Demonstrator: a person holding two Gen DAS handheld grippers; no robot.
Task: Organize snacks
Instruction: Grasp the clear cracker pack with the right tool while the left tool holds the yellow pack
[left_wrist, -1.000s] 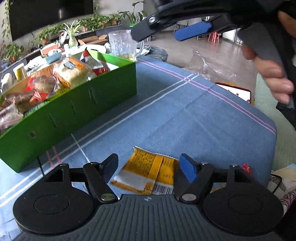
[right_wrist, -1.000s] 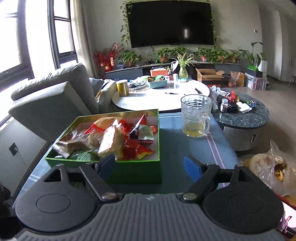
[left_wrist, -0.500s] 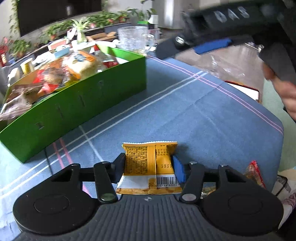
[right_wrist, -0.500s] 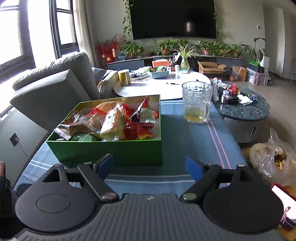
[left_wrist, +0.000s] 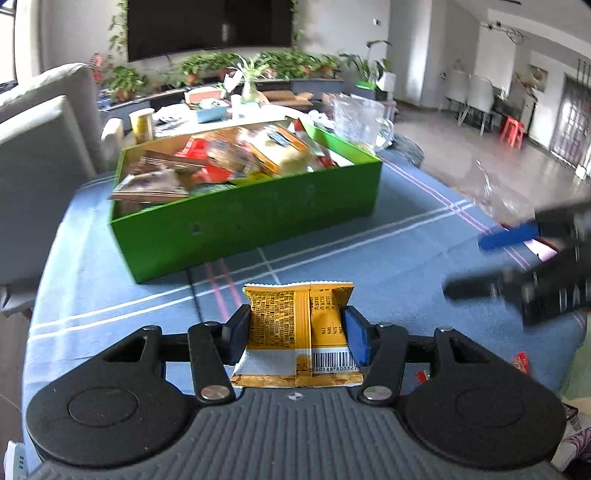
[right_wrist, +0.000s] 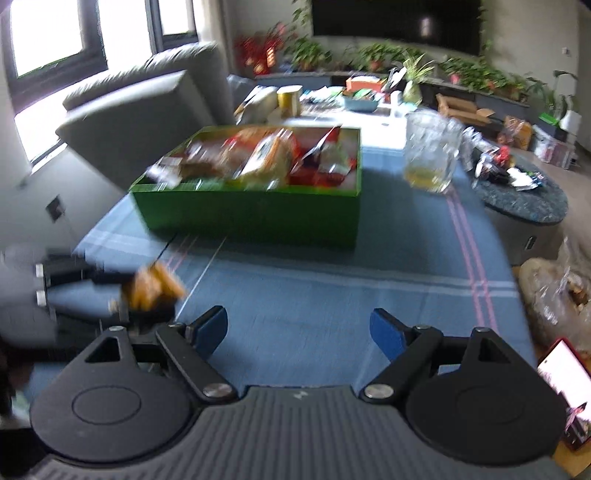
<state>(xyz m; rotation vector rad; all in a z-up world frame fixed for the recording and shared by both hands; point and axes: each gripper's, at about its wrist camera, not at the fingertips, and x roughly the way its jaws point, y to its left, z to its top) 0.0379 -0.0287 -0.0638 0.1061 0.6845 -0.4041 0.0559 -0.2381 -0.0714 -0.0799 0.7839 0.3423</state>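
Note:
My left gripper (left_wrist: 297, 326) is shut on a yellow snack packet (left_wrist: 291, 325) and holds it above the blue tablecloth, in front of the green box (left_wrist: 258, 214) full of snacks. In the right wrist view the packet (right_wrist: 153, 288) shows blurred at the left, in the left gripper. My right gripper (right_wrist: 299, 330) is open and empty, low over the cloth in front of the green box (right_wrist: 258, 218). It also shows blurred at the right of the left wrist view (left_wrist: 517, 254).
A glass mug (right_wrist: 430, 157) with yellow liquid stands right of the box. Small red wrappers (left_wrist: 521, 362) lie at the table's near right edge. A phone (right_wrist: 563, 373) and a plastic bag (right_wrist: 557, 291) lie off the right side. A grey sofa (right_wrist: 140, 110) is at the left.
My left gripper closed on the yellow packet, lifted it off the cloth and turned toward the green box. My right gripper came down lower and nearer the table.

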